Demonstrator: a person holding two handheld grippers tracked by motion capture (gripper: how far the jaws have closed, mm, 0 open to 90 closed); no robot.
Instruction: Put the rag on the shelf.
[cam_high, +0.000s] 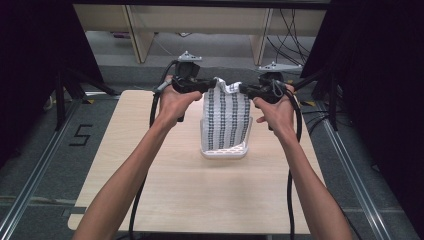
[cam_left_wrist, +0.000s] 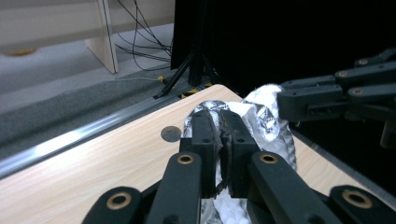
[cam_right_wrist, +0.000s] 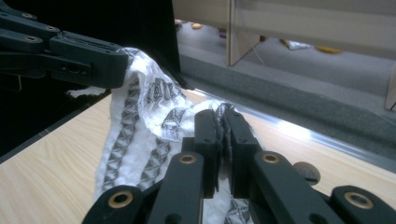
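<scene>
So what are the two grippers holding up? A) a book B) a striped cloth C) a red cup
B: both the left gripper and the right gripper pinch the top corners of a striped cloth hanging over a white basket.

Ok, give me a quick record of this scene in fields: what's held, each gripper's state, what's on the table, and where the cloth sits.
held item: patterned cloth, white with dark striped bands, stretched between both grippers
left gripper: shut on the cloth's top corner
right gripper: shut on the other top corner
cloth position: hanging upright, lower end in the white basket
basket: perforated white plastic, near the middle of the table
table: light wood top
hands: one on each gripper, raised above the table's far half
</scene>
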